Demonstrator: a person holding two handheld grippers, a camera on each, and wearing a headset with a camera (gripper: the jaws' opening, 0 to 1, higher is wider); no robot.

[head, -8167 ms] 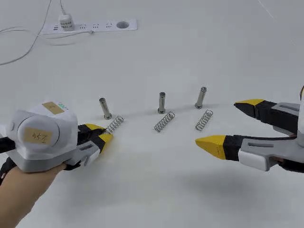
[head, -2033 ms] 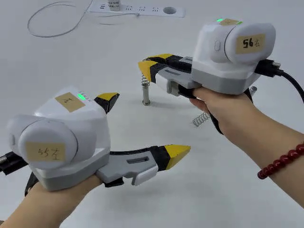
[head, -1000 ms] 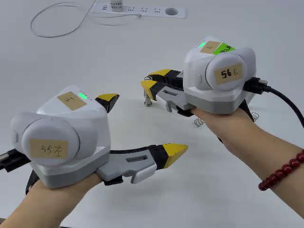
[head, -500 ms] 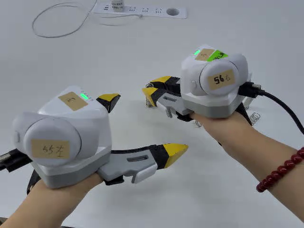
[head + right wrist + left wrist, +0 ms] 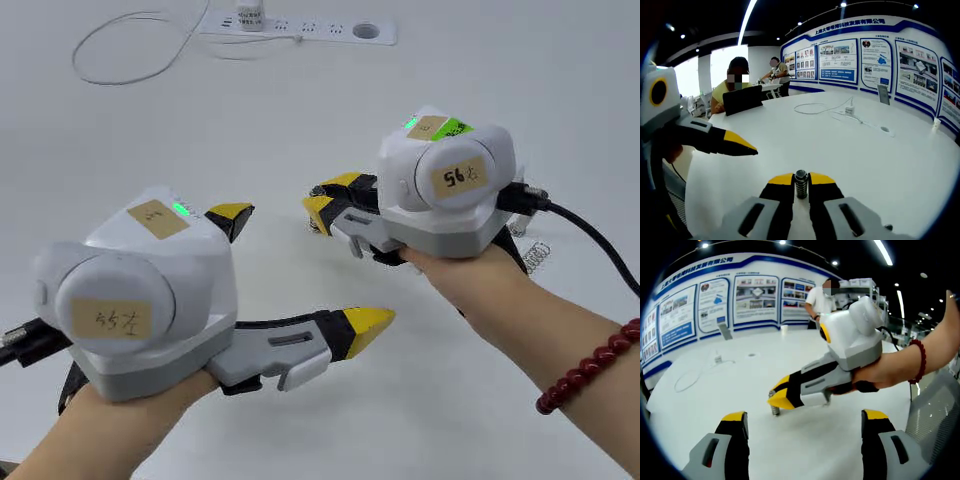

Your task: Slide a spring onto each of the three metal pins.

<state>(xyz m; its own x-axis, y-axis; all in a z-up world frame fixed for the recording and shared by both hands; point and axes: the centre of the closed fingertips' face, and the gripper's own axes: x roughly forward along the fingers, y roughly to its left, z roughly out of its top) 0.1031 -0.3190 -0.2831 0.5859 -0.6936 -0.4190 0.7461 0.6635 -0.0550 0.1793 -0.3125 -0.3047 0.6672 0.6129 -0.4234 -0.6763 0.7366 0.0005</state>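
My right gripper is shut on a spring that sits around an upright metal pin, whose head shows just above the yellow tips. From the left gripper view, the right gripper reaches down to that pin on the white table. My left gripper hovers open nearer to me with nothing between its jaws; its own view shows the same open gripper. A loose spring lies behind the right hand. The hand hides the other pins.
A white power strip with a looped cable lies at the table's far edge. A seated person with a laptop is at the table's other side. A cable trails from the right gripper.
The right gripper has sunk lower over the pin, taking the spring down along it. The left gripper has stayed open in much the same place.
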